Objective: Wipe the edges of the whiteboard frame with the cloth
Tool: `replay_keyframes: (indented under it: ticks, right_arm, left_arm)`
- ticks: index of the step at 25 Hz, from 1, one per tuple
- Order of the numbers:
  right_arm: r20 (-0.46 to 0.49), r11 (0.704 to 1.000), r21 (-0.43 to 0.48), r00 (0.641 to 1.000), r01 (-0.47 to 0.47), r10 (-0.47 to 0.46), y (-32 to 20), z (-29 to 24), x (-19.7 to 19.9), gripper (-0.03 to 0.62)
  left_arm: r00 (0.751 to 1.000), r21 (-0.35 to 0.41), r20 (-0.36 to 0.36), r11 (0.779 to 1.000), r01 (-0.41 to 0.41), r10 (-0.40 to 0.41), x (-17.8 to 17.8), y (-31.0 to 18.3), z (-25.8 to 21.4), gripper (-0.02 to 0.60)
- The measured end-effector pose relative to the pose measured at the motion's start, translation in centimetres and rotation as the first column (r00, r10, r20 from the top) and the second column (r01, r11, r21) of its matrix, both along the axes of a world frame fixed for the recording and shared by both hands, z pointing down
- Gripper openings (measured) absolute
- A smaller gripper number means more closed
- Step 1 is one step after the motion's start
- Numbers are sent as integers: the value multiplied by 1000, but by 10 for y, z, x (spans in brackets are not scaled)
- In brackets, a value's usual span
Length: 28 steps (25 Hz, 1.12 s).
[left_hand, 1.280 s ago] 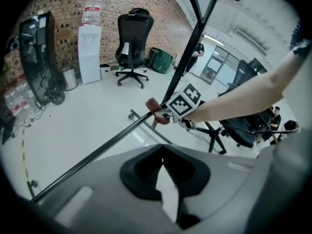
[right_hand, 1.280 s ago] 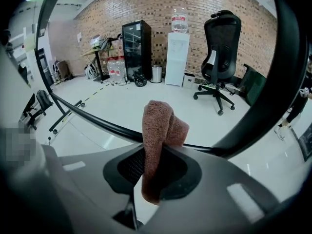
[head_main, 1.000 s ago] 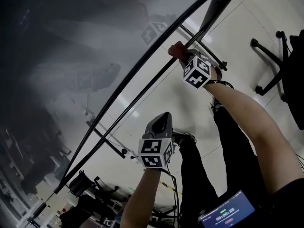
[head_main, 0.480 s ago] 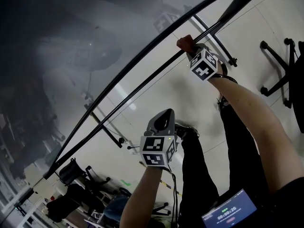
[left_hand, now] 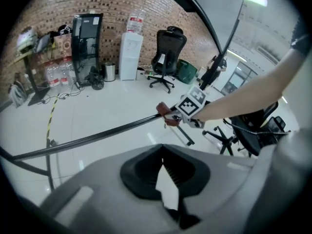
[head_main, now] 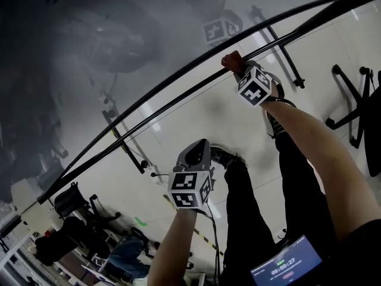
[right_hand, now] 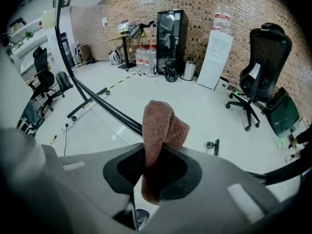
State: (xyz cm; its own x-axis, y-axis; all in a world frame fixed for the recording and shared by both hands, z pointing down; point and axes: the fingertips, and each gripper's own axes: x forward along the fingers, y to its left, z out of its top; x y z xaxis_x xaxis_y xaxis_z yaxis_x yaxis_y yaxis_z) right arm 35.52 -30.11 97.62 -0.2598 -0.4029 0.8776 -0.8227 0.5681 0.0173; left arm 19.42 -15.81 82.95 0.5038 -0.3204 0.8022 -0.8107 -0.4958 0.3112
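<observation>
Right gripper [head_main: 240,71]: far right in the head view, pointing down at the board edge. Its own view shows the jaws part-way apart and clamped on the cloth [right_hand: 161,126].
Cloth: a reddish-brown terry fold standing up out of the jaws, its far end against the black bar of the whiteboard frame [right_hand: 118,115].
Left gripper [head_main: 199,149]: nearer the person and left of the right one, well apart from the frame. Its own view shows the jaw tips together with nothing between them.
Whiteboard [head_main: 89,52]: a grey glossy surface filling the upper left of the head view, carrying a reflection of a marker cube.
Left gripper view only: side-on sight of the cloth lying on the bar, with the right gripper's marker cube [left_hand: 195,101] just behind it.
Right gripper view only: brick wall, water dispenser [right_hand: 214,57] and office chair [right_hand: 261,67] beyond the frame.
Head view only: both forearms and a lit screen [head_main: 289,264] at the near edge.
</observation>
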Motion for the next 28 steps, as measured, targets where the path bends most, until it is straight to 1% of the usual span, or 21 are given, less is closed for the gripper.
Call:
replay_keyframes:
  ticks: [2, 6, 9, 11, 14, 17, 19, 21, 25, 28]
  right_arm:
    - [-5, 1000, -9, 1000, 18, -18, -1, 0, -13, 63]
    - [-14, 999, -45, 1000, 16, -17, 2, 1, -30, 63]
    - [-16, 996, -59, 998, 61, -62, 3, 1, -51, 63]
    - [-27, 993, -61, 995, 98, -100, 3, 3, -58, 64]
    - [-45, 990, -65, 991, 122, -125, 6, 5, -60, 64]
    - [-40, 983, -64, 984, 172, -174, 4, 4, -80, 64]
    - [-35, 974, -70, 976, 214, -217, 0, 2, -93, 64]
    - [-39, 968, -76, 969, 240, -243, -3, -1, -103, 64]
    - [-76, 955, -92, 954, 282, -289, -5, 5, -121, 64]
    - [-101, 951, -95, 948, 293, -302, -10, 3, -133, 64]
  left_arm:
    - [999, 16, 0, 999, 43, -43, -15, -1, -6, 3]
    - [992, 39, -5, 992, 123, -123, -44, 5, -22, 3]
    - [985, 55, 9, 984, 170, -171, -66, 14, -27, 3]
    - [980, 64, 14, 978, 199, -200, -72, 21, -28, 3]
    - [967, 75, 2, 964, 255, -256, -78, 32, -28, 3]
    - [941, 79, 10, 939, 335, -337, -94, 47, -23, 3]
    - [912, 76, 7, 909, 409, -410, -100, 59, -20, 3]
    - [884, 77, 2, 882, 466, -467, -106, 71, -16, 3]
    - [844, 29, -18, 843, 537, -537, -119, 94, -7, 3]
    - [821, 38, -16, 820, 572, -571, -135, 104, 7, 3]
